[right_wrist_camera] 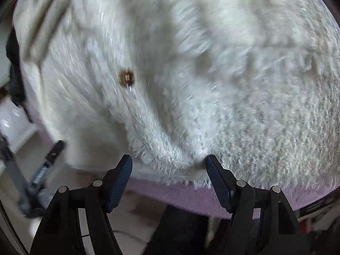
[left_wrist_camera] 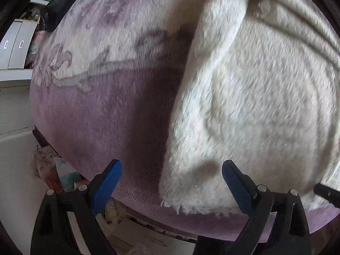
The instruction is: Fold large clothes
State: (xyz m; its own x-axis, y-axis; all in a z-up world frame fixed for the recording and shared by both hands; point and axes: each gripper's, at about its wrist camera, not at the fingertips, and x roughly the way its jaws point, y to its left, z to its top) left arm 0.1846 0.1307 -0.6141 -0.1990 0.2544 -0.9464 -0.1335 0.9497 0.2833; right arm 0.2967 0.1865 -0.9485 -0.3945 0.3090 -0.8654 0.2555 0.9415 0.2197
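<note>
A large white fluffy garment (left_wrist_camera: 255, 97) lies spread on a purple plush blanket (left_wrist_camera: 102, 114) with a pale flower pattern. Its frayed near hem (left_wrist_camera: 191, 206) rests close to the blanket's front edge. My left gripper (left_wrist_camera: 172, 162) is open wide above the garment's left border, nothing between its blue pads. In the right wrist view the same garment (right_wrist_camera: 212, 85) fills the picture, blurred, with a brown button (right_wrist_camera: 126, 78) on it. My right gripper (right_wrist_camera: 169, 157) is open over the fluffy hem, its pads not pressing on the cloth. The left gripper's finger (right_wrist_camera: 51, 157) shows at that view's left edge.
The blanket's front edge (right_wrist_camera: 191, 195) drops off to the floor. White drawers (left_wrist_camera: 12, 48) stand at the far left, with papers and clutter (left_wrist_camera: 55, 174) on the floor below. A dark item (left_wrist_camera: 55, 10) lies at the blanket's far left corner.
</note>
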